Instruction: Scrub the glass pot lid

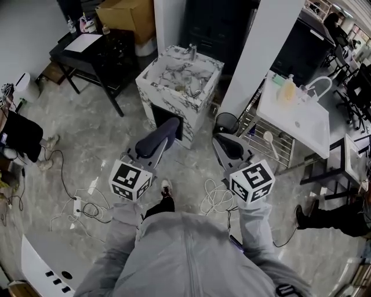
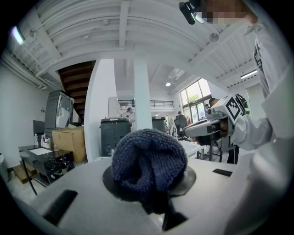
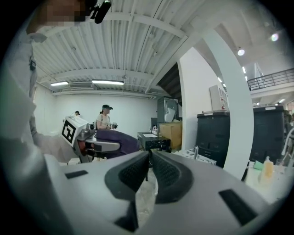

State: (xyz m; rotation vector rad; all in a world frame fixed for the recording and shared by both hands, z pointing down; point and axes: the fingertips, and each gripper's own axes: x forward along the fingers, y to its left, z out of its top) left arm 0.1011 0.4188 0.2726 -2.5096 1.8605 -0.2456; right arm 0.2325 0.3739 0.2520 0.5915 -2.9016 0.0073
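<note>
My left gripper (image 1: 165,132) is shut on a bunched dark blue cloth (image 1: 152,146), which fills the left gripper view as a knitted lump (image 2: 148,158) covering the jaws. My right gripper (image 1: 221,138) is shut, its ribbed pads meeting at the tips (image 3: 149,155) with nothing between them. I hold both at waist height, side by side, pointing toward a marble-patterned sink unit (image 1: 152,87) a step ahead. Metal items lie in its basin; I cannot make out a glass pot lid among them. Each gripper view shows the other gripper, the right (image 2: 207,128) and the left (image 3: 108,141).
A black table (image 1: 93,49) and a cardboard box (image 1: 124,17) stand at the back left. A white pillar (image 1: 255,58), a black bin (image 1: 227,122) and a white table with bottles (image 1: 295,113) are on the right. Cables (image 1: 81,206) lie on the floor. Another person's leg (image 1: 330,217) is at the right.
</note>
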